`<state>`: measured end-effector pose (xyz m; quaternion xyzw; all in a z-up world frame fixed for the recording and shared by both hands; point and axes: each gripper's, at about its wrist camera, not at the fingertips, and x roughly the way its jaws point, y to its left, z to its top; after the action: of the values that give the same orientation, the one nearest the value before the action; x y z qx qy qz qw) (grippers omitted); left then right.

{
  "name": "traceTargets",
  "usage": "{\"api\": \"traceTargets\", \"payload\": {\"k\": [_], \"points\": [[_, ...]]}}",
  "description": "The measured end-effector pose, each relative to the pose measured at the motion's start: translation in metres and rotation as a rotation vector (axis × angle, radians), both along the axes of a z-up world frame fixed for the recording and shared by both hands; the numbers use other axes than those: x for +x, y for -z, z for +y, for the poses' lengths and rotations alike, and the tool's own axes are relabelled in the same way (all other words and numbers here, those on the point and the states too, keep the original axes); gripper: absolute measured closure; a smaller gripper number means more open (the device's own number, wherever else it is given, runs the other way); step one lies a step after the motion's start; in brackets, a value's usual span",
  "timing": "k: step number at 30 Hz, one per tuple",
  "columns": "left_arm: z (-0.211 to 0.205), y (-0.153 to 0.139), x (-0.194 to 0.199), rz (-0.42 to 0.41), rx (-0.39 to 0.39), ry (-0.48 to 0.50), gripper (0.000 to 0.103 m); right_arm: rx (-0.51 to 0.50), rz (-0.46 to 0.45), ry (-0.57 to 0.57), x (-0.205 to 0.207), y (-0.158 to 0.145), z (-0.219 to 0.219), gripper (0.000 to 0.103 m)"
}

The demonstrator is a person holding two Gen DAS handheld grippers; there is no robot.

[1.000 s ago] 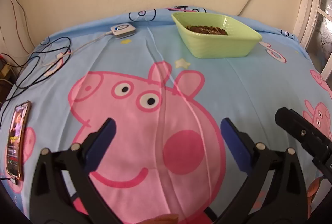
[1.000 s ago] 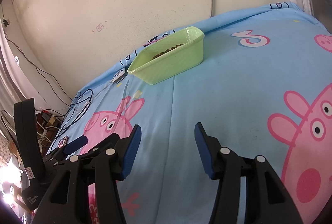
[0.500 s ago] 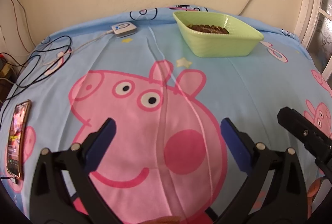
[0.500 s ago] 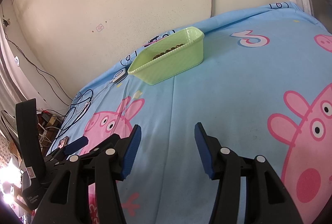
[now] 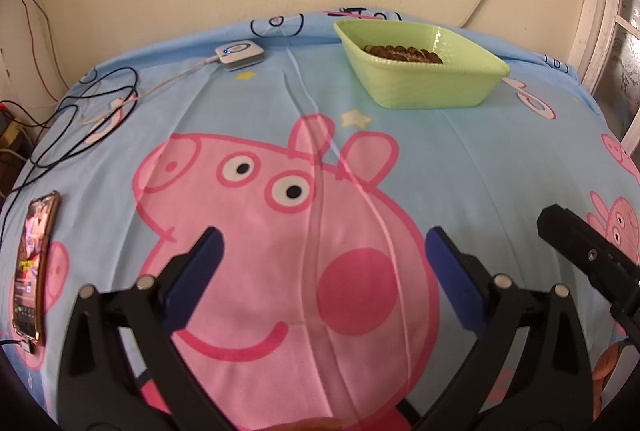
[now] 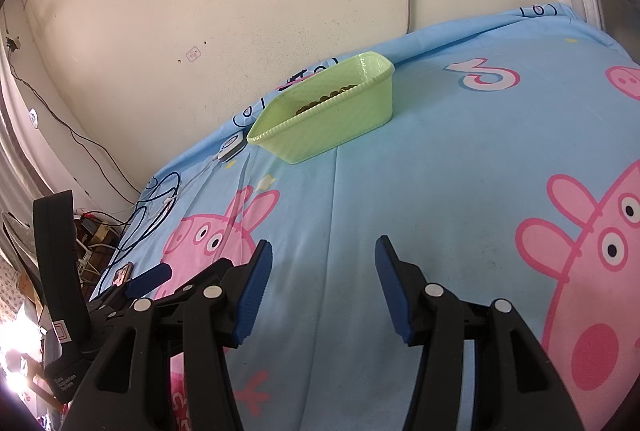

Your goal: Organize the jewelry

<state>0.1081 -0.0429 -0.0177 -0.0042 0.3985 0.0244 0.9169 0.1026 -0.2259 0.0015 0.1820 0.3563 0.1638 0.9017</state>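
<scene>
A light green plastic basket (image 5: 424, 79) stands at the far side of the bed on a blue Peppa Pig sheet (image 5: 460, 171). Brown beaded jewelry (image 5: 402, 53) lies inside it. The basket also shows in the right wrist view (image 6: 324, 123), with the beads (image 6: 328, 97) just visible over its rim. My left gripper (image 5: 322, 263) is open and empty, low over the pink pig print. My right gripper (image 6: 322, 271) is open and empty over bare blue sheet, well short of the basket. The left gripper's body (image 6: 132, 287) shows at the right view's lower left.
A phone (image 5: 34, 267) with a lit screen lies at the left edge of the bed. A white charger puck (image 5: 239, 53) and black cables (image 5: 80, 119) lie at the far left. The wall runs behind the bed. A window frame (image 5: 600, 11) stands at the right.
The left wrist view has shifted slightly; the basket appears a little further right and down. The right gripper has not moved. Both grippers stay open.
</scene>
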Motion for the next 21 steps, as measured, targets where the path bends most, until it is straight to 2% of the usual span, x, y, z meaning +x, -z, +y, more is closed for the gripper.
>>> {"api": "traceTargets", "payload": {"k": [21], "points": [[0.0026, 0.0031, -0.0013, 0.002, 0.010, 0.008, 0.006, 0.005, -0.002, 0.002, -0.0012, -0.0003, 0.0001, 0.074]]}}
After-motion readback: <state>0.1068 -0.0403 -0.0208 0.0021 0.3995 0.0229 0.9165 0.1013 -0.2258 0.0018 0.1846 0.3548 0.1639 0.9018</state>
